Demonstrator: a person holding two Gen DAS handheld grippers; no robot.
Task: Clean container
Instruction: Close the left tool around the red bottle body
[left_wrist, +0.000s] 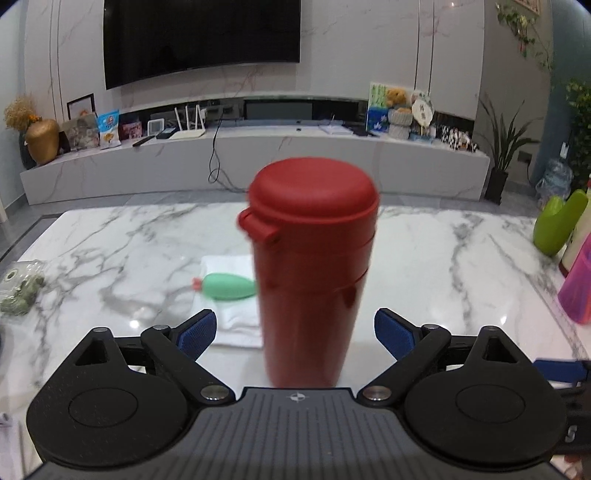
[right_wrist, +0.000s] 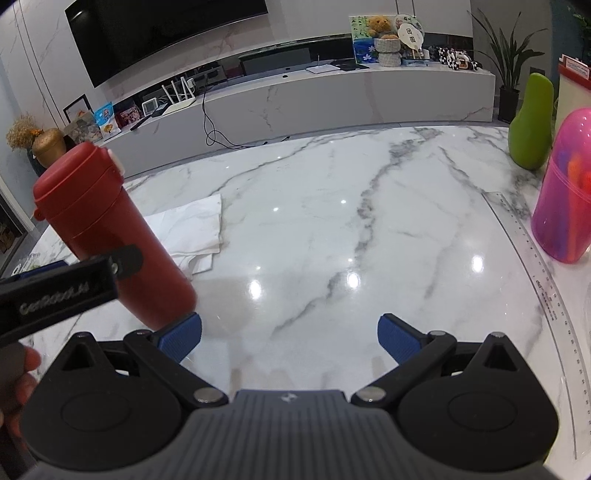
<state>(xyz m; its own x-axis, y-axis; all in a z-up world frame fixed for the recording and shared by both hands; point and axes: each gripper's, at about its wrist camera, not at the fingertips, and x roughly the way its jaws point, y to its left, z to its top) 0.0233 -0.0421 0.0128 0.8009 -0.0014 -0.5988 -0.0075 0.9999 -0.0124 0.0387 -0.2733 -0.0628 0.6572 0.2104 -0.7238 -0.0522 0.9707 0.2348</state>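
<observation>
Red container (left_wrist: 314, 266): upright on the counter, lid shut, latch tab at 9 o'clock on the lid; blurred in the left wrist view.
Position of container: between the two blue pads of the left tool, a gap showing on each side.
Left tool (left_wrist: 294, 334): spread wide, pads clear of the container wall, holding nothing.
Right tool (right_wrist: 290, 336): spread wide over bare marble, holding nothing.
Left tool seen from the right wrist (right_wrist: 59, 286): black body at 9 o'clock, in front of the container's lower half.
Hand (right_wrist: 16, 384): at 8 o'clock in the right wrist view, only partly in frame.
Counter (right_wrist: 332, 206): white marble with grey veins, glossy.
White cloth (right_wrist: 192, 229): crumpled flat, behind the container at 10 o'clock in the right wrist view.
Green item (left_wrist: 227, 286): lies on the cloth, partly hidden behind the container; kind unclear.
Green pear-shaped object (right_wrist: 530, 122): upright at 2 o'clock on the counter.
Pink translucent jar (right_wrist: 563, 192): at 3 o'clock, coloured pieces inside.
Ruler (right_wrist: 532, 240): clear, curving beside the jar.
</observation>
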